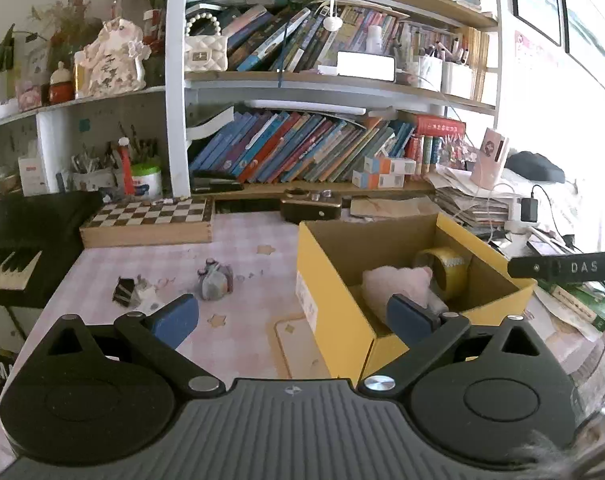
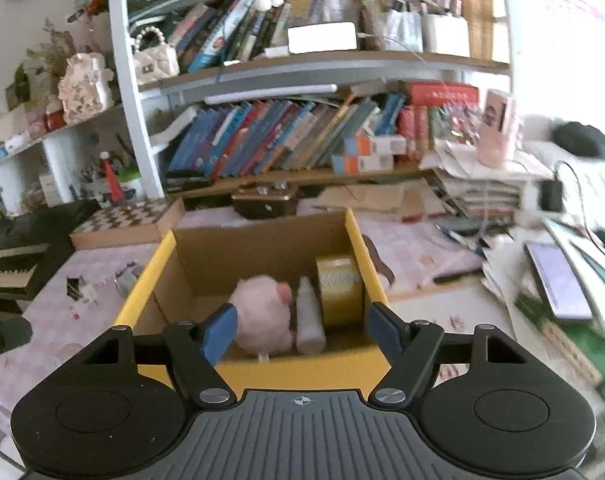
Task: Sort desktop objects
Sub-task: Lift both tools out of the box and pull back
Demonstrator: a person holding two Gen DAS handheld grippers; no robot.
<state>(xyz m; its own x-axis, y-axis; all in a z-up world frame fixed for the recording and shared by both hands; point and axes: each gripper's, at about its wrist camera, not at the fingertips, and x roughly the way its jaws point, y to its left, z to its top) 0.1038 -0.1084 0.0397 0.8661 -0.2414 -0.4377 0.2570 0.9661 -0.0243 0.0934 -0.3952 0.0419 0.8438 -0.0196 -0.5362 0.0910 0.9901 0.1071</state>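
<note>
A yellow cardboard box (image 1: 334, 276) stands open on the pink-checked desk. Inside lie a pink plush toy (image 1: 398, 284) and a yellow tape roll (image 1: 448, 272). My left gripper (image 1: 292, 316) is open at the box's near left corner, nothing between its blue pads. Left of the box lie a grey bundle of small bottles (image 1: 214, 282) and a black binder clip (image 1: 123, 296). My right gripper (image 2: 302, 334) is open over the box's front wall (image 2: 262, 372). Beyond its fingers lie the plush toy (image 2: 264, 316), a white bottle (image 2: 309, 320) and the tape roll (image 2: 338, 288), all untouched.
A chessboard box (image 1: 150, 220) and a piano keyboard (image 1: 14, 256) sit at the left. Bookshelves (image 1: 302, 148) rise behind, with a dark case (image 1: 310, 208) before them. On the right are piled papers (image 2: 482, 196), a pen (image 2: 454, 276) and a tablet (image 2: 558, 280).
</note>
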